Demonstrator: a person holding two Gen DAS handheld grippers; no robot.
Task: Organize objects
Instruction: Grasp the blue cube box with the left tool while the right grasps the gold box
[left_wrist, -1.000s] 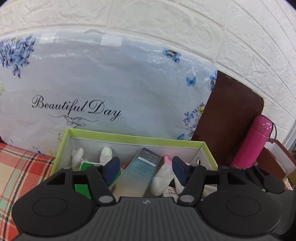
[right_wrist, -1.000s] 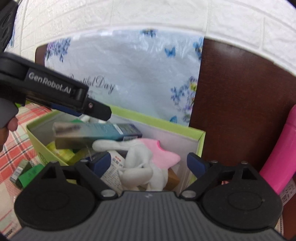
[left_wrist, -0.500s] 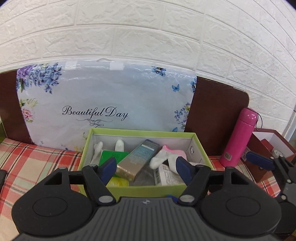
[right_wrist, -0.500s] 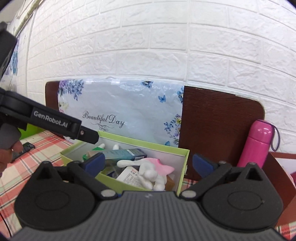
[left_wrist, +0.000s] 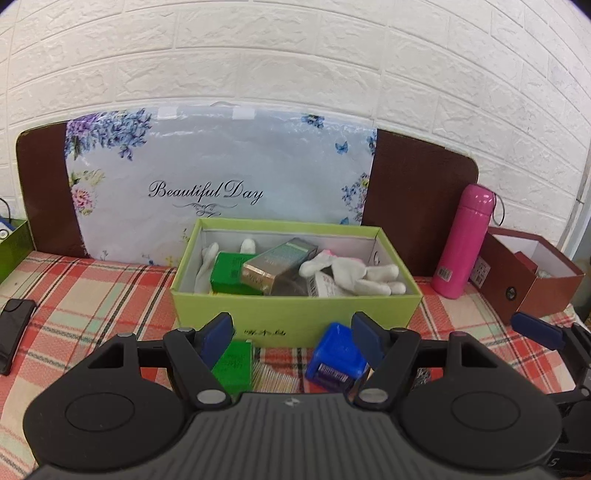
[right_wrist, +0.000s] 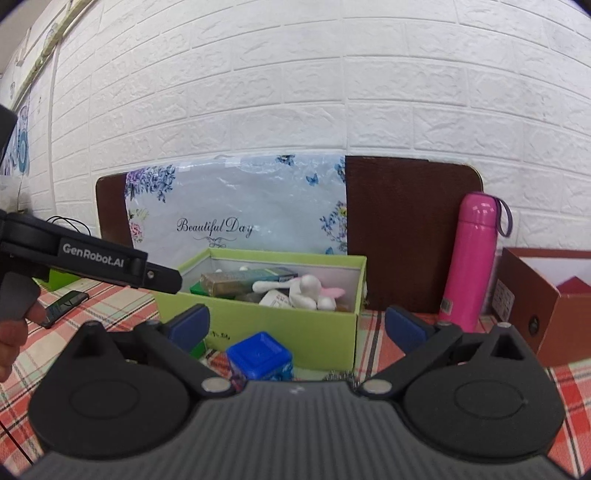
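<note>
A lime green box (left_wrist: 295, 308) (right_wrist: 266, 325) stands on the plaid cloth and holds a teal-gold carton (left_wrist: 279, 264), a green carton (left_wrist: 229, 273), white socks (left_wrist: 351, 273) and other small items. In front of it lie a blue cube-shaped container (left_wrist: 334, 356) (right_wrist: 260, 356) and a green packet (left_wrist: 234, 363). My left gripper (left_wrist: 291, 341) is open and empty, above these front items. My right gripper (right_wrist: 295, 326) is open and empty, behind the blue container. The left gripper also shows in the right wrist view (right_wrist: 162, 278).
A pink bottle (left_wrist: 463, 242) (right_wrist: 469, 258) stands right of the green box, next to a brown box (left_wrist: 532, 273) (right_wrist: 543, 299). A floral bag (left_wrist: 221, 192) leans on a brown board at the wall. A black phone (left_wrist: 14, 328) lies at the left.
Both grippers have pulled back from the green box and away from the wall. The teal-gold carton that my left gripper held over the box now lies inside it.
</note>
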